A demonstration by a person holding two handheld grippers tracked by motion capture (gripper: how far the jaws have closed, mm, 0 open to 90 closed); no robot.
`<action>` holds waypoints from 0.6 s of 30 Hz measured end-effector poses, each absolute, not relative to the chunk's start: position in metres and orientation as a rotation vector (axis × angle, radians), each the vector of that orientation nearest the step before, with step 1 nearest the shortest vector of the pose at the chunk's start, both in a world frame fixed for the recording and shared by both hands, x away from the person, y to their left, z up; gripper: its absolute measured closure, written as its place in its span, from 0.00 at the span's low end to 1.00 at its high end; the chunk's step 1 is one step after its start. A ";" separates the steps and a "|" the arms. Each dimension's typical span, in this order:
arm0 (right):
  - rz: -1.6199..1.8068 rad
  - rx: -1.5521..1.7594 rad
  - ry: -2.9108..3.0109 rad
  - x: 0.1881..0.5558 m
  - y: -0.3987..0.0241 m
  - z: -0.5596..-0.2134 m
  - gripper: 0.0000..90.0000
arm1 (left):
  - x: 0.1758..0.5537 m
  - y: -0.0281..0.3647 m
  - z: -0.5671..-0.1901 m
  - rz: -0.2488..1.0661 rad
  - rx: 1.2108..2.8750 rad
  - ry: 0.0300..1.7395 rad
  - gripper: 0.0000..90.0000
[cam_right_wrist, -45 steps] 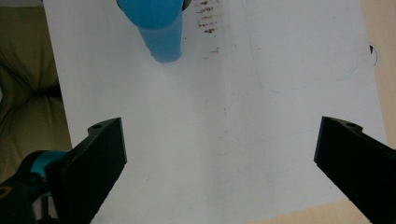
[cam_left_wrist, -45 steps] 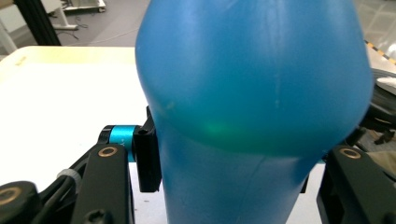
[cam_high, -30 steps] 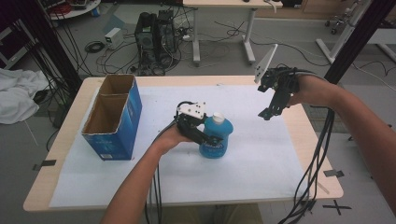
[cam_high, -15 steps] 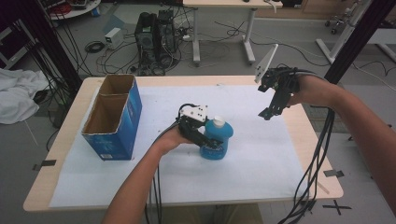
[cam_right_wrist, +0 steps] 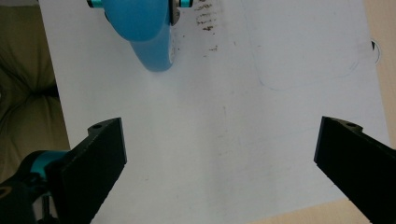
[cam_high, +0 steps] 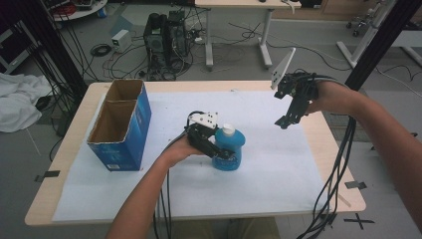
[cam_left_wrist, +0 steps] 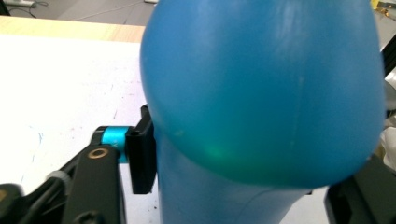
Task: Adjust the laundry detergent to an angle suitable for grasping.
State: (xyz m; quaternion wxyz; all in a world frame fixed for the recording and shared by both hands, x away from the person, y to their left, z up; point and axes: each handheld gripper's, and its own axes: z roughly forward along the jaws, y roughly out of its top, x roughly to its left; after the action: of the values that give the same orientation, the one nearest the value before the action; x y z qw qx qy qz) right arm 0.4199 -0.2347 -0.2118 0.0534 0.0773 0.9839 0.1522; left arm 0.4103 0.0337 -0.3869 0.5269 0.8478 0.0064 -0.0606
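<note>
A blue plastic bottle [cam_high: 232, 145] with a white cap [cam_high: 228, 130] stands upright near the middle of the table. My left gripper [cam_high: 224, 153] is shut on its body from the left side. In the left gripper view the bottle [cam_left_wrist: 261, 93] is very close, with one black pad [cam_left_wrist: 140, 158] pressed against its side. My right gripper [cam_high: 285, 121] hangs open above the right part of the white sheet, apart from the bottle. In the right gripper view my right gripper [cam_right_wrist: 224, 158] has its jaws spread wide over bare sheet, and the bottle [cam_right_wrist: 140, 28] is at the top left.
An open blue cardboard box [cam_high: 120, 127] with two compartments stands at the left of the table. A white sheet [cam_high: 268, 174] covers most of the wooden tabletop [cam_high: 338, 164]. Cables trail off the near edge. Desks, computers and cables stand on the floor beyond.
The left gripper and the bottle have barely shifted, a touch lower in the high view. The right gripper has stayed in place, still open.
</note>
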 end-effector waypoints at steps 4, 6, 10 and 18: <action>0.469 0.209 2.990 0.420 -0.236 -0.212 0.01 | 0.408 0.036 -0.386 -0.161 1.988 0.054 0.41; 0.463 0.222 2.988 0.419 -0.237 -0.211 0.01 | 0.407 0.035 -0.385 -0.168 1.980 0.090 0.35; 0.464 0.225 2.988 0.419 -0.236 -0.211 0.01 | 0.409 0.039 -0.385 -0.151 2.013 0.068 0.34; 0.464 0.229 2.982 0.418 -0.235 -0.210 0.01 | 0.405 0.043 -0.383 -0.186 1.970 0.102 0.34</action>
State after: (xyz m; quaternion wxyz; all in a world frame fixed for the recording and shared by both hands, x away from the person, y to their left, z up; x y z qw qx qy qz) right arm 0.4177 -0.2347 -0.2104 0.0576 0.0756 0.9836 0.1531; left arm 0.4046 0.0432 -0.3831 0.5483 0.8315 0.0429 -0.0783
